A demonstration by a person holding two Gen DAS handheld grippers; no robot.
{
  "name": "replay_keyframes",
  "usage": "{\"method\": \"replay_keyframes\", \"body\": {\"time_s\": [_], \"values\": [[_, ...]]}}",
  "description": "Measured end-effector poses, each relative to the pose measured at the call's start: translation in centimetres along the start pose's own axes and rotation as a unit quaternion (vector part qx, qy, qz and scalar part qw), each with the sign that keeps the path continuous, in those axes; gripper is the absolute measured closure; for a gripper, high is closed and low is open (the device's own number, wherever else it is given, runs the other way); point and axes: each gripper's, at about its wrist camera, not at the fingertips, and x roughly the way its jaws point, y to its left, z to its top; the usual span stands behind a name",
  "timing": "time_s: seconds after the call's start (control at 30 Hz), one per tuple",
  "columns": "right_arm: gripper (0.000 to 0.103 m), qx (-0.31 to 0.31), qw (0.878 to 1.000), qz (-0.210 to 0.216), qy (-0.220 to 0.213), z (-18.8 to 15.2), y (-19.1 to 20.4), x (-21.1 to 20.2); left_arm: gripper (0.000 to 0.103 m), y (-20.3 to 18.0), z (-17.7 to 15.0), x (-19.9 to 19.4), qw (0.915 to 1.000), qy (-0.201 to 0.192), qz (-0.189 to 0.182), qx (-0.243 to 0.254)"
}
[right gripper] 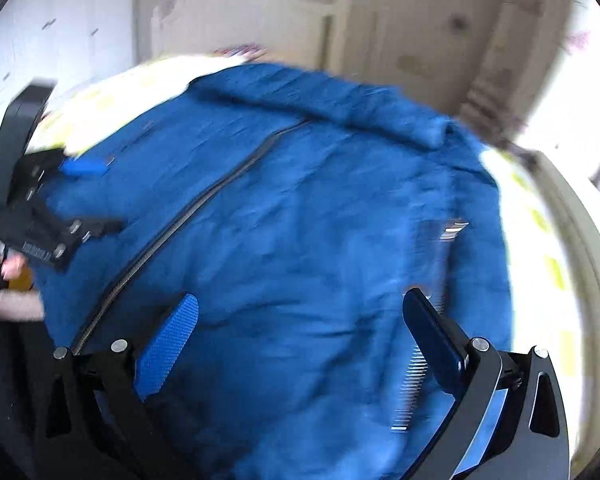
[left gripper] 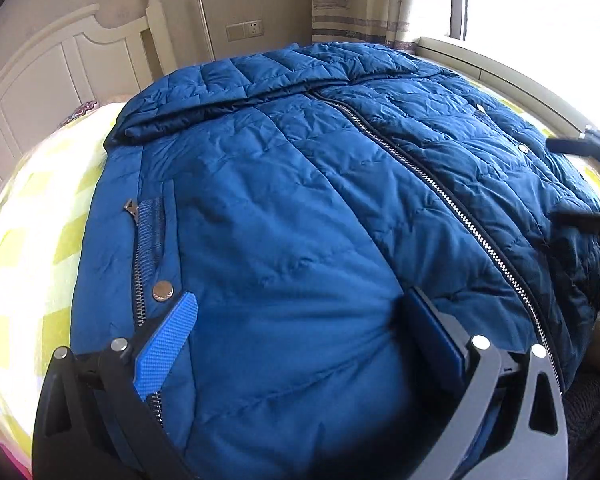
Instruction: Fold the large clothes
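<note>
1. Your blue quilted jacket (left gripper: pixel 300 208) lies front-up and zipped on the bed (left gripper: pixel 32 240), covering most of the yellow-checked cover.
2. Its collar (left gripper: pixel 236 80) points toward the white headboard (left gripper: pixel 60 76); the hem lies at the near edge by you, so the long axis runs headboard to near edge along the centre zipper (left gripper: pixel 440 192).
3. Bare cover shows along the bed's left edge and in a narrow strip at the window-side edge; the jacket nearly reaches that side.
4. Your left gripper (left gripper: pixel 300 320) hangs over the hem beside the pocket zipper (left gripper: pixel 140 264), fingers spread wide, grasping nothing.
5. Your right gripper (right gripper: pixel 300 320) is over the hem's other half, fingers likewise parted; this view is motion-blurred.
</note>
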Motion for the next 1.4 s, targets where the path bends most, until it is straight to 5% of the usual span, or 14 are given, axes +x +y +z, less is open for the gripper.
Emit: {"method": "replay_keyframes", "body": {"time_s": [0.13,0.33,0.43,0.5,0.73,0.83,0.97,1.03,1.23,1.27,1.33,1.4], "values": [[0.004,0.069,0.996,0.006,0.054,-2.3,-3.9,2.2,0.002,0.0,0.0,0.0,1.0000,-0.001,-0.003,0.000],[0.005,0.061,0.998,-0.028,0.018,-3.8,-4.1,-2.3,0.002,2.0,-1.1,-3.4,0.9990,-0.030,0.011,-0.031],[0.005,0.086,0.995,-0.036,0.032,-5.9,-5.8,-3.3,0.002,4.6,-3.0,-2.7,0.9976,0.009,0.037,-0.058],[0.005,0.118,0.993,-0.011,0.028,-7.1,-7.5,-3.2,0.002,6.2,-4.1,-3.0,0.9962,0.002,0.009,-0.086],[0.005,0.173,0.984,-0.042,0.020,-10.6,-10.8,-6.4,0.002,10.1,-6.3,-6.4,0.9899,-0.022,0.035,-0.135],[0.006,0.203,0.979,-0.027,0.017,-12.3,-11.7,-6.9,0.003,12.3,-7.6,-6.1,0.9815,-0.011,-0.003,-0.191],[0.028,0.185,0.983,-0.003,0.005,-11.8,-10.5,-7.1,0.004,11.4,-7.9,-6.4,0.9830,-0.018,-0.037,-0.179],[0.029,0.173,0.985,0.003,0.008,-11.0,-9.5,-6.4,0.004,10.1,-7.4,-6.0,0.9849,-0.017,-0.058,-0.162],[0.034,0.161,0.987,0.000,0.003,-7.6,-7.7,-3.2,0.002,7.5,-4.9,-3.2,0.9939,0.004,0.005,-0.110],[0.049,0.163,0.987,0.005,-0.004,-7.3,-7.7,-3.0,0.002,7.5,-4.6,-2.9,0.9942,0.008,0.005,-0.108],[0.064,0.169,0.985,0.024,-0.016,-7.1,-7.4,-2.8,0.011,7.3,-4.2,-2.8,0.9953,0.006,0.000,-0.097],[0.072,0.174,0.984,0.035,-0.031,-7.3,-7.3,-3.0,0.063,7.7,-4.4,-3.8,0.9937,-0.015,-0.039,-0.103]]}}
